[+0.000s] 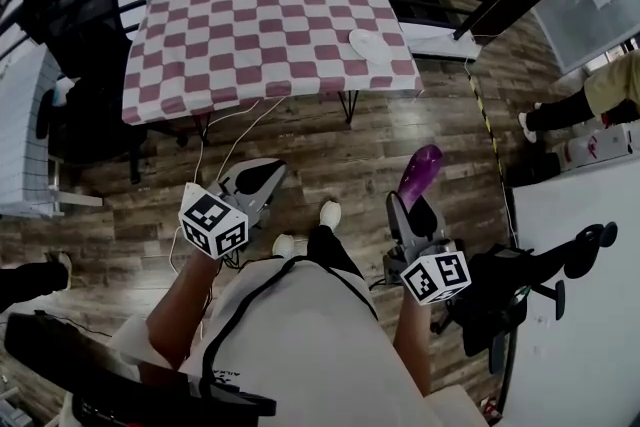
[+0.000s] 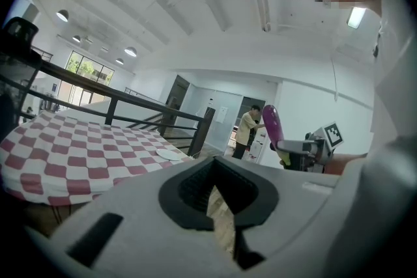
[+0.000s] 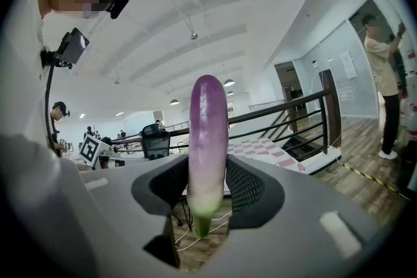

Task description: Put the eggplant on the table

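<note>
Status: the placing step is not done. The eggplant (image 3: 207,140) is off the desk (image 1: 250,35), pinched in the right hand-held gripper (image 3: 208,189), whose pads close on its pale lower part. It is carried above the wooden floor, well short of the desk's near edge.

Left hand-held gripper (image 2: 218,195): jaws pressed together, nothing between them, held low beside the person's body.

Desk: checkered cloth, bare apart from a white plate (image 1: 368,43) near its far right corner, so there is plenty of free surface.

Remaining, by my reading: close the gap to the near edge, bring the eggplant over the cloth, lower it, release.

Orientation: the long axis stands close to upright, crossing the jaws. The rounded purple end points up. The greenish stem end points down, poking out below the pads.
</note>
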